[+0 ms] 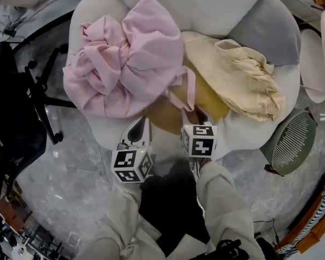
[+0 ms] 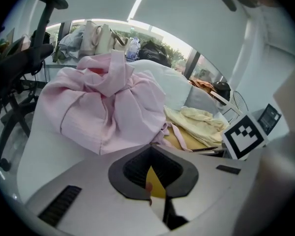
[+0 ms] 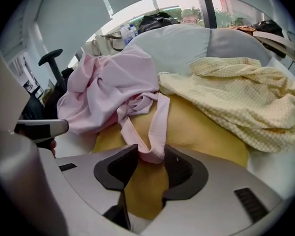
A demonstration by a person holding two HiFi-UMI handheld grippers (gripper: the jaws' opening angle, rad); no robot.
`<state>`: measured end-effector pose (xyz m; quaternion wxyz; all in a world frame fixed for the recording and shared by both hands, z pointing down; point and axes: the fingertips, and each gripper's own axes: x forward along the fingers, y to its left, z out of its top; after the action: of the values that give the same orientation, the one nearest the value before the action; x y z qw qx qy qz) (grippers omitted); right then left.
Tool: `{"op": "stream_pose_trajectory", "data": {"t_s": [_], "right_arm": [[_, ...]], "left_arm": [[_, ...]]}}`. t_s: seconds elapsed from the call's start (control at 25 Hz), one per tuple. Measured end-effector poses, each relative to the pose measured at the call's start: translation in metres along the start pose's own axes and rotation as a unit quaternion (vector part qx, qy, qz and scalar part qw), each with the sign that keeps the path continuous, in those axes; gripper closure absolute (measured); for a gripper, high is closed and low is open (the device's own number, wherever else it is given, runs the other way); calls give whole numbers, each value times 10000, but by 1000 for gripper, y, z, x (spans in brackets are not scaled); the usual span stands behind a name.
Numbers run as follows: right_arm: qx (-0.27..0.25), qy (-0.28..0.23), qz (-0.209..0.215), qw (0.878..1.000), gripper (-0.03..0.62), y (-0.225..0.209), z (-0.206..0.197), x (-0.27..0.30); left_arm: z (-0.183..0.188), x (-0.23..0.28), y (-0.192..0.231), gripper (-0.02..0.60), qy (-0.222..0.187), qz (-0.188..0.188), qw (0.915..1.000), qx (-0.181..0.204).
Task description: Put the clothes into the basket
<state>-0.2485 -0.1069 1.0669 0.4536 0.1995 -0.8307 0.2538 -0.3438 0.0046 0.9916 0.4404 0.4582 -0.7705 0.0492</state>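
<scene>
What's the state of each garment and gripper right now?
pink garment: crumpled in a heap on the cushion, its strap trailing onto the yellow garment.
yellow garment: spread flat, partly under the other two.
cream checked garment: bunched, lying to the right.
left gripper: jaws near together, yellow showing in the gap; grip unclear.
right gripper: open, strap end between the jaws, not pinched.

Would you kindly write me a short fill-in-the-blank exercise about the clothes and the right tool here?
In the head view, the pink garment lies to the ____ of the cream checked garment. The right tool's jaws are ____, not shut. The strap dangling between them is ____. The plain garment under that strap is ____.
Missing words: left; open; pink; yellow.
</scene>
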Motion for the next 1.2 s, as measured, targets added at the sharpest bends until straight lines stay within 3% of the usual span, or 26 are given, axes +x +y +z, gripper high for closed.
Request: {"op": "stream_pose_trajectory", "data": {"t_s": [0.08, 0.16, 0.72, 1.2], "right_arm": [[-18, 106, -145, 9998, 430, -3, 1, 0], [-99, 160, -230, 9996, 537, -5, 2, -3], [-170, 65, -31, 9998, 549, 51, 39, -96], [-388, -162, 34, 9991, 556, 99, 85, -176]], "left_arm": [[-1, -5, 2, 575, 28, 12, 10000, -3], [-2, -10, 3, 575, 64, 33, 10000, -12], [32, -105, -18, 575, 108, 38, 9998, -144], [75, -184, -33, 575, -119, 29, 9997, -230]]}}
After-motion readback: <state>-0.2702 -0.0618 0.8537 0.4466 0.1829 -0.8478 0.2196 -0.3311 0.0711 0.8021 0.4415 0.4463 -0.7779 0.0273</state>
